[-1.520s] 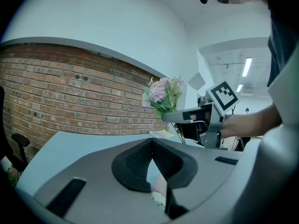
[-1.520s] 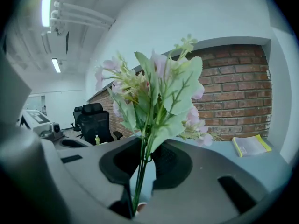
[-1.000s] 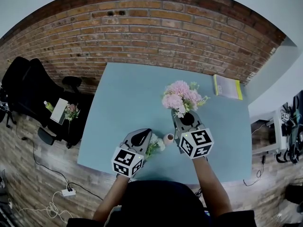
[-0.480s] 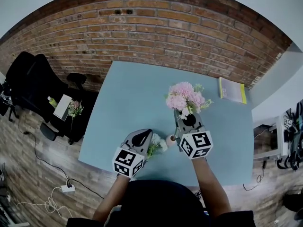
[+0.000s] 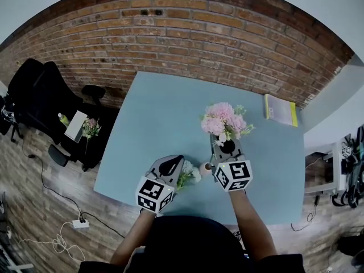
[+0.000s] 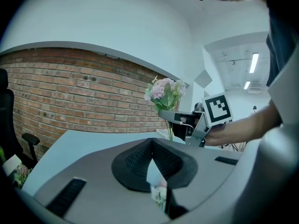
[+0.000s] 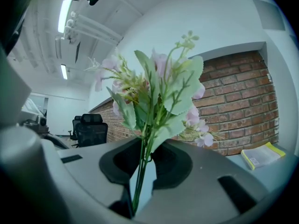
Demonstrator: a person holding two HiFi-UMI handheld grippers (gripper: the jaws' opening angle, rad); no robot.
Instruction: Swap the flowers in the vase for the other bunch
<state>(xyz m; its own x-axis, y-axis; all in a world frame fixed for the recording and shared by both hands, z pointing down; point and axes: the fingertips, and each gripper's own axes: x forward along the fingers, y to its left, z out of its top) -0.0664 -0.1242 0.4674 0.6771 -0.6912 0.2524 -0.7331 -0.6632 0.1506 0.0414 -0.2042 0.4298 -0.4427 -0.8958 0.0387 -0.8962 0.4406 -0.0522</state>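
My right gripper (image 5: pixel 222 142) is shut on the green stems of a pink flower bunch (image 5: pixel 224 120) and holds it upright above the blue table (image 5: pixel 153 112). In the right gripper view the stems (image 7: pixel 140 176) run down between the pads. A small pink vase (image 5: pixel 203 167) stands on the table just left of that gripper. My left gripper (image 5: pixel 175 162) is shut, with nothing seen between its pads. A white and green bunch (image 5: pixel 186 174) lies by its tip, partly under it. The left gripper view shows the pink bunch (image 6: pixel 163 90) and the right gripper (image 6: pixel 182 120).
A yellow-edged book (image 5: pixel 280 108) lies at the table's far right corner. Black office chairs (image 5: pixel 34 101) stand to the left, with a small flower bunch (image 5: pixel 88 128) on one. A brick wall (image 5: pixel 187 33) runs behind the table.
The head view has shifted a little. Both grippers keep their places and their grips.
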